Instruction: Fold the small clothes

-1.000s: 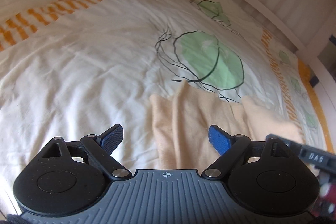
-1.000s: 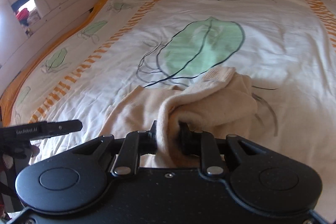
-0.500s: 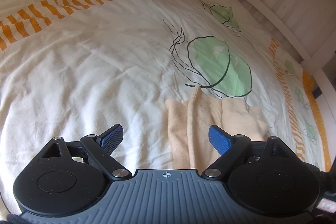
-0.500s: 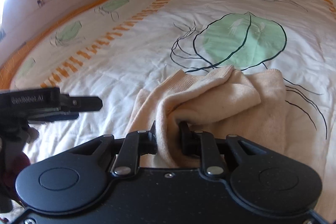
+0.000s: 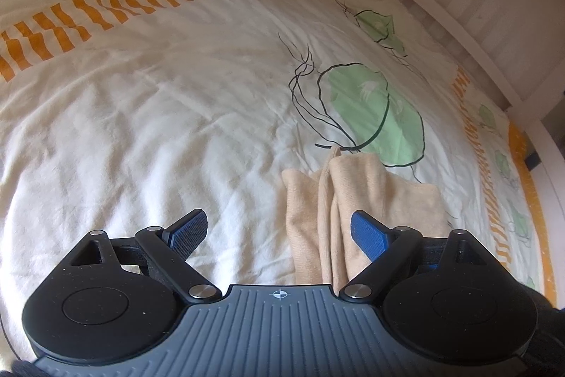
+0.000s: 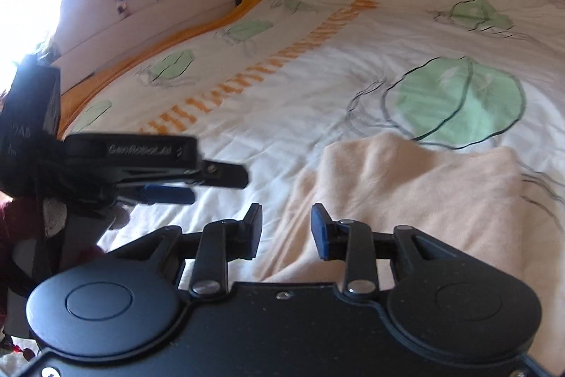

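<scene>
While its jaws open, right gripper [image 6: 286,230] overhangs peach garment [image 6: 416,186]

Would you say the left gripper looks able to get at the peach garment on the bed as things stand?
Probably yes. The left gripper has its jaws wide with nothing between them, and the peach garment lies just ahead toward its right finger on the bedspread, nothing blocking.

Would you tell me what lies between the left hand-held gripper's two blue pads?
In the left wrist view, between the left hand-held gripper pads: bare duvet and the garment's left part, untouched.
</scene>
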The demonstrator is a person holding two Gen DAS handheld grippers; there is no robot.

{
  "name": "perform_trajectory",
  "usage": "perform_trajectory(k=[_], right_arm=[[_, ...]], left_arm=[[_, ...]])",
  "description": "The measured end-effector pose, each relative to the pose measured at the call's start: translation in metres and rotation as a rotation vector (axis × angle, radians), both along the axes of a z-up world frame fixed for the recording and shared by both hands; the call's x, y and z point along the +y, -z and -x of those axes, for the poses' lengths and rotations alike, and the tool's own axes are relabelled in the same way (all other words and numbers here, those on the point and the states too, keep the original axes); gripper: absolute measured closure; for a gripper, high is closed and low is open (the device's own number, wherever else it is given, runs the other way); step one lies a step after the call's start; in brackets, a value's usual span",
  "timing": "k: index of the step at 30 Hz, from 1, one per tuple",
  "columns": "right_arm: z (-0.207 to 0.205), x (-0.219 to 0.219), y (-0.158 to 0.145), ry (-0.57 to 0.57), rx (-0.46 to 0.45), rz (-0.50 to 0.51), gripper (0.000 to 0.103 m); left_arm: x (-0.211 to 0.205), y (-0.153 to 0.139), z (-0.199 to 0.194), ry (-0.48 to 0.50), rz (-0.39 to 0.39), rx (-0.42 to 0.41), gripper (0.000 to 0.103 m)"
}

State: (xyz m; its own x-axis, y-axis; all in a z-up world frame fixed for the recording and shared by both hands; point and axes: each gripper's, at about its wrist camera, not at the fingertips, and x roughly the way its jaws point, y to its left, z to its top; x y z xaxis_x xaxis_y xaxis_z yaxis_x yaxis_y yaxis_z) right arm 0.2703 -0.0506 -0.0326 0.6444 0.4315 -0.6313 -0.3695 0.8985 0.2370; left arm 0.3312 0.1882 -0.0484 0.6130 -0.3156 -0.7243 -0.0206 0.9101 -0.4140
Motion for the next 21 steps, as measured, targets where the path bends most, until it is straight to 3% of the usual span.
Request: perform_trajectory(k=[6,8,14,17,19,20,21], right_arm=[[0.021,-0.006,-0.003,-0.026,-0.013,0.119,0.058],[0.034,0.003,0.0,-0.081,-0.032,0.169,0.051],[0.075,0.051,0.018,-0.247,-0.168,0.424,0.037],[0.085,0.068,0.031,-0.298,-0.227,0.557,0.037],[0.085,0.069,0.037,-0.31,-0.245,0.592,0.042],[0.083,0.07,0.038,-0.311,-0.243,0.6,0.055],[0.079,0.069,0.04,-0.302,-0.235,0.612,0.077]], left_arm=[[-0.005,0.002,0.0,0.029,0.003,0.007,0.014],[-0.007,0.003,0.0,0.038,0.005,0.012,0.014],[-0.013,0.008,-0.001,0.074,0.031,0.026,0.014],[-0.016,0.009,-0.001,0.089,0.043,0.027,0.014],[-0.018,0.009,-0.001,0.1,0.062,0.027,0.014],[-0.019,0.01,-0.001,0.105,0.074,0.029,0.014],[-0.02,0.011,-0.002,0.111,0.084,0.032,0.014]])
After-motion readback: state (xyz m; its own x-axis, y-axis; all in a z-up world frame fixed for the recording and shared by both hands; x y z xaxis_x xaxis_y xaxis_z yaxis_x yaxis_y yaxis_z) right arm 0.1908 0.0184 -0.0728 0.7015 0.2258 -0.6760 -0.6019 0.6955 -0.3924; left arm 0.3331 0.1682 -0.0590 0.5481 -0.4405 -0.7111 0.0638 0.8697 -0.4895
